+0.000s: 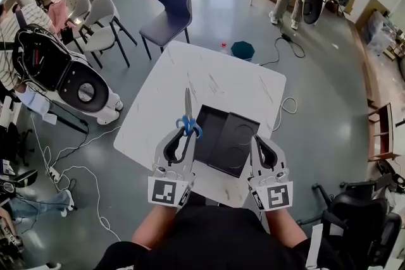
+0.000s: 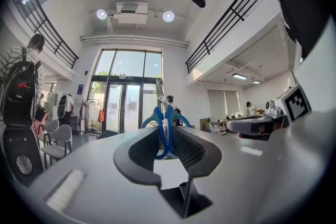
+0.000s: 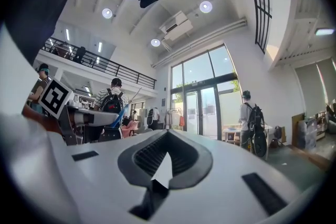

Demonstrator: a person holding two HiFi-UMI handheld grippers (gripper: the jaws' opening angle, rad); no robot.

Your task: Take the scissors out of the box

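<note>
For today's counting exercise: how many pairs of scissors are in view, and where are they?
1. The blue-handled scissors are held in the left gripper, blades pointing away over the white table, beside the open black box. The box's dark interior might hide more.

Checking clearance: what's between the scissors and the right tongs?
Only the black box, on the white table; head view shows it. Left tongs hold the scissors.

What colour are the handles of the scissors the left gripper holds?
The scissors have blue handles, clearest in the left gripper view.
</note>
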